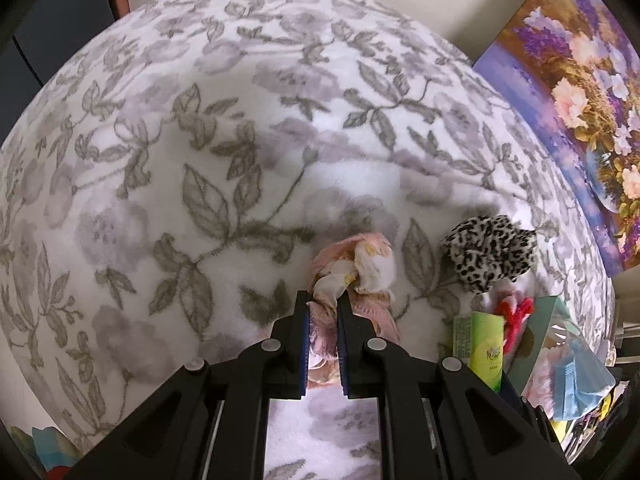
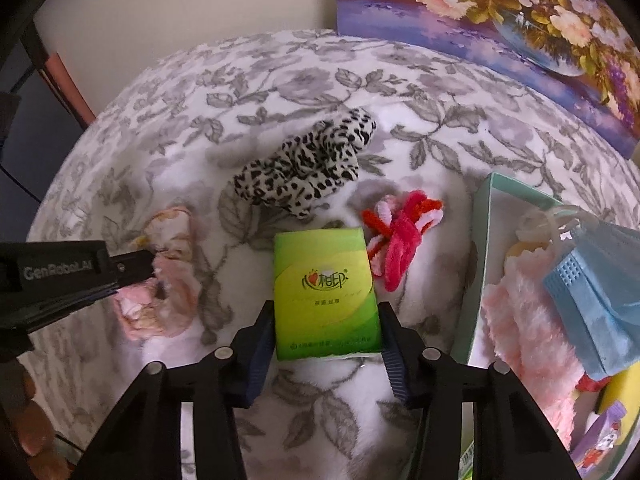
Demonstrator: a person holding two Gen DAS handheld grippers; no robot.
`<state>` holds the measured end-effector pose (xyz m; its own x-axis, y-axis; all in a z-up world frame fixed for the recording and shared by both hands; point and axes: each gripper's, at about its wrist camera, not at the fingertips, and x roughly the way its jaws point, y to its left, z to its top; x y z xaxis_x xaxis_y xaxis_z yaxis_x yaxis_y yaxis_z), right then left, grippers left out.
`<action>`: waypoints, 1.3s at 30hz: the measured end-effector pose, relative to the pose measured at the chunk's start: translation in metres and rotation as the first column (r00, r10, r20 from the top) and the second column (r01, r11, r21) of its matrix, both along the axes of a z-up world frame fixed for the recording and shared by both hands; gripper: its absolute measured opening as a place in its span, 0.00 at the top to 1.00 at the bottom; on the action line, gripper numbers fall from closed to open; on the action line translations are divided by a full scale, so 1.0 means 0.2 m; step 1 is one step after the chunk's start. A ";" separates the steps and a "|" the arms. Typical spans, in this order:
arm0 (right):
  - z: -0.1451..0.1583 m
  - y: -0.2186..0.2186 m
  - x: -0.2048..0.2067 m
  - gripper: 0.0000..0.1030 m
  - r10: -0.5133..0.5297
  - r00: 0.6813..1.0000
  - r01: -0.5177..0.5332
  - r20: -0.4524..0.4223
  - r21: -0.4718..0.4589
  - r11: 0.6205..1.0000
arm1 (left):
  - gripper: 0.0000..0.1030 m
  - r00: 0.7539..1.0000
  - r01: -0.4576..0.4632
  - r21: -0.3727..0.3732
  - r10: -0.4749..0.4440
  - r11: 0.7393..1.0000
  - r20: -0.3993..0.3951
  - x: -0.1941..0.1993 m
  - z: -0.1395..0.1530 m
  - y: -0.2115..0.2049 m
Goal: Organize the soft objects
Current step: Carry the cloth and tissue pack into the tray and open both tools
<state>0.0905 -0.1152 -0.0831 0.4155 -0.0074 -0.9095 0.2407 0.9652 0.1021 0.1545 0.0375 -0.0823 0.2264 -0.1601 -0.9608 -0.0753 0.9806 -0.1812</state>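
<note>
Judging from how things lie, the sorting is partly done. A pale green open box (image 2: 486, 264) at the right edge of the floral fleece blanket (image 2: 200, 128) has already been loaded: a fluffy pink cloth (image 2: 528, 340), a light blue face mask (image 2: 592, 308) and a few small items too jumbled to name are seen inside it.

Four soft things are left outside the box. A green plastic tissue pack (image 2: 326, 292) lies flat on the blanket between the jaws of the right gripper (image 2: 326, 354); the jaws are spread to either side of it and appear to sit right at its edges, though a firm squeeze cannot be confirmed. A crumpled pink floral fabric piece (image 1: 352, 272) is pinched at its near end by the left gripper (image 1: 323, 304), whose jaws are pressed nearly together on the cloth while most of it rests on the blanket. A black-and-white leopard-print scrunchie (image 2: 308, 168) and a red and pink pipe-cleaner tangle (image 2: 400, 236) lie untouched, near each other beyond the tissue pack.

Roughly half the work is judged to remain, the tissue pack and the floral fabric being next for the box.
</note>
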 end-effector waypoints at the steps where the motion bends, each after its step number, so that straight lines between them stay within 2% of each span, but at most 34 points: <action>1: 0.02 0.00 0.00 0.51 -0.001 1.000 0.001 0.009 0.003 1.000 | 0.88 1.000 0.003 0.001 -0.003 1.000 0.010 0.00 0.02 0.00; 8: 0.15 -0.04 -0.06 0.51 -0.020 0.997 0.017 0.072 0.037 0.999 | 0.88 0.995 0.014 -0.008 -0.013 1.000 0.095 -0.01 0.16 -0.01; 16: 0.31 -0.09 -0.16 0.51 -0.049 0.990 0.040 0.135 0.065 0.997 | 0.88 0.977 0.042 -0.007 -0.039 0.999 0.210 -0.06 0.36 -0.04; 26: 0.39 -0.19 -0.34 0.51 -0.104 0.985 0.092 0.141 0.089 0.992 | 0.88 0.949 0.135 0.015 -0.133 0.991 0.286 -0.22 0.49 -0.20; 32: 0.48 -0.30 -0.51 0.51 -0.164 0.974 0.154 0.155 0.075 0.985 | 0.88 0.920 0.227 0.022 -0.222 0.974 0.322 -0.35 0.55 -0.36; 39: 0.55 -0.50 -0.70 0.51 -0.267 0.948 0.255 0.174 0.089 0.963 | 0.88 0.879 0.353 0.034 -0.344 0.935 0.331 -0.49 0.59 -0.55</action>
<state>-0.0497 -0.2153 0.0277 0.5657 -0.0821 -0.8205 0.4550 0.8609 0.2276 0.0561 -0.0732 0.0355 0.4510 -0.3110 -0.8366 0.3383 0.9269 -0.1622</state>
